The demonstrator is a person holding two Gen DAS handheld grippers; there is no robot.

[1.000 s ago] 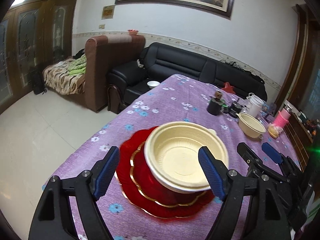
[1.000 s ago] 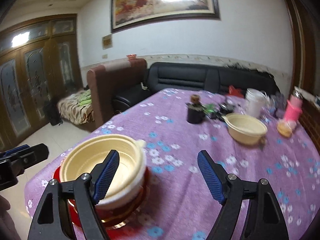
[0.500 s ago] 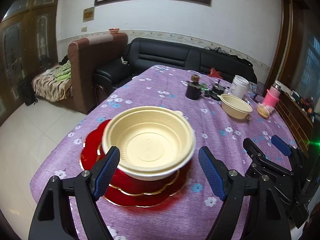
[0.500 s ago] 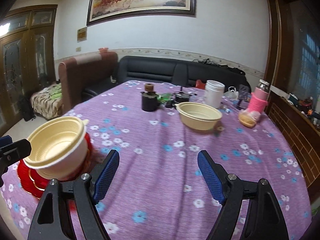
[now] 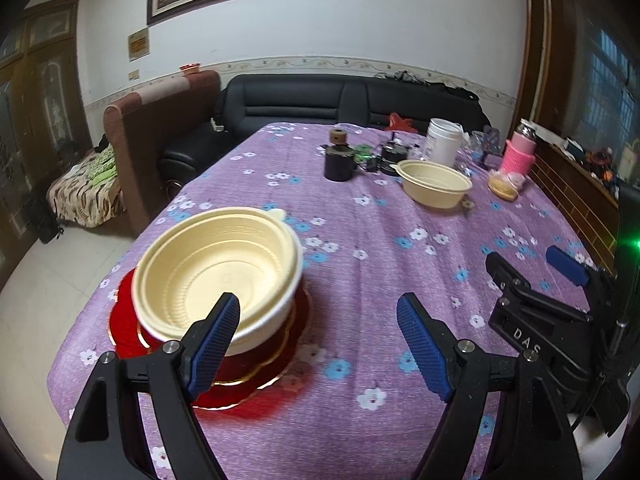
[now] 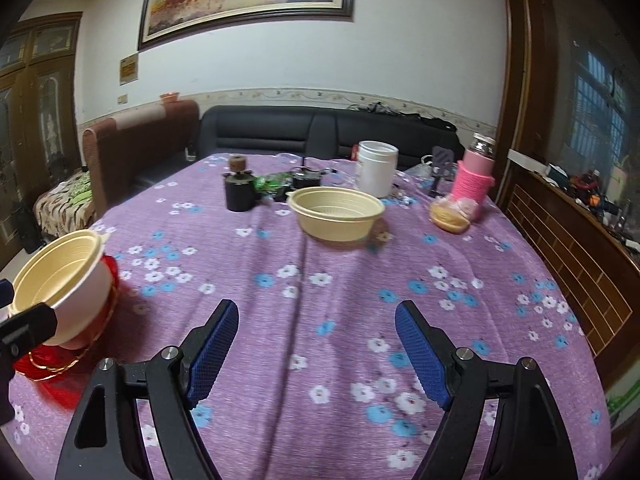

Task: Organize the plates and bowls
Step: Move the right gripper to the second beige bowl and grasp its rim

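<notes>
Left wrist: left hand-held gripper (image 5: 318, 332) apart, empty | its finger hides bowl (image 5: 216, 268) rim

My left gripper (image 5: 318, 342), a black two-finger frame with blue ribbed pads (image 5: 423, 352), tilts downward with its jaws spread wide and nothing pressed between them. My right gripper (image 6: 316, 344), built the same with black arms and blue textured pads (image 6: 214, 348), also angles downward, jaws standing wide apart and empty. In the left wrist view my right gripper sits low at the right edge, one blue pad upward. In the right wrist view a black part of my left gripper pokes in at the left edge.
</notes>
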